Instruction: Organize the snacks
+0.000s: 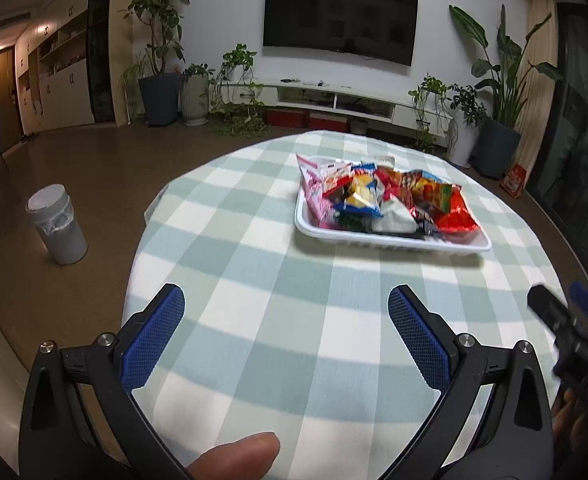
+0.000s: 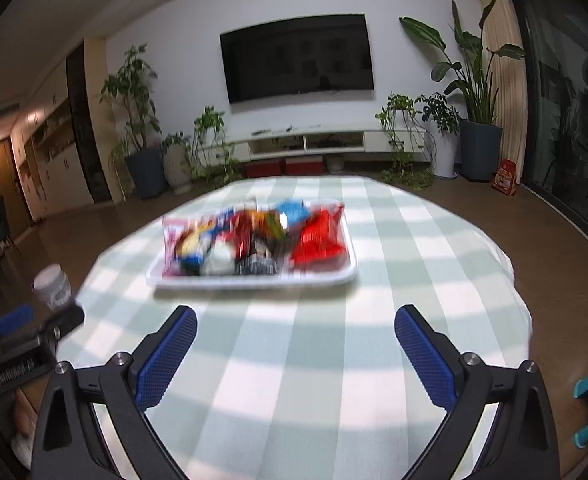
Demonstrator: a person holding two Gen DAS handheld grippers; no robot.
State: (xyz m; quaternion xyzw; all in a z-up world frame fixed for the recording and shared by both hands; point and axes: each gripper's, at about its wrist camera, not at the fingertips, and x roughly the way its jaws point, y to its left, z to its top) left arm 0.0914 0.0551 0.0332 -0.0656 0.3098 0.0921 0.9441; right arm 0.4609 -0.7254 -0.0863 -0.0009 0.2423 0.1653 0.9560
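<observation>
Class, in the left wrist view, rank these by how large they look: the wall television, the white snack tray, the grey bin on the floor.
1. White snack tray, nearest the camera.
2. Wall television.
3. Grey bin.

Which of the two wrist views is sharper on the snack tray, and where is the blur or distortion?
Left wrist view: the white tray and snack packets are fairly crisp, with only slight smear; the other tool at the right edge is blurred. Right wrist view: tray and packets are heavily motion-blurred. Both: fisheye bends the checked tablecloth and walls.
</observation>
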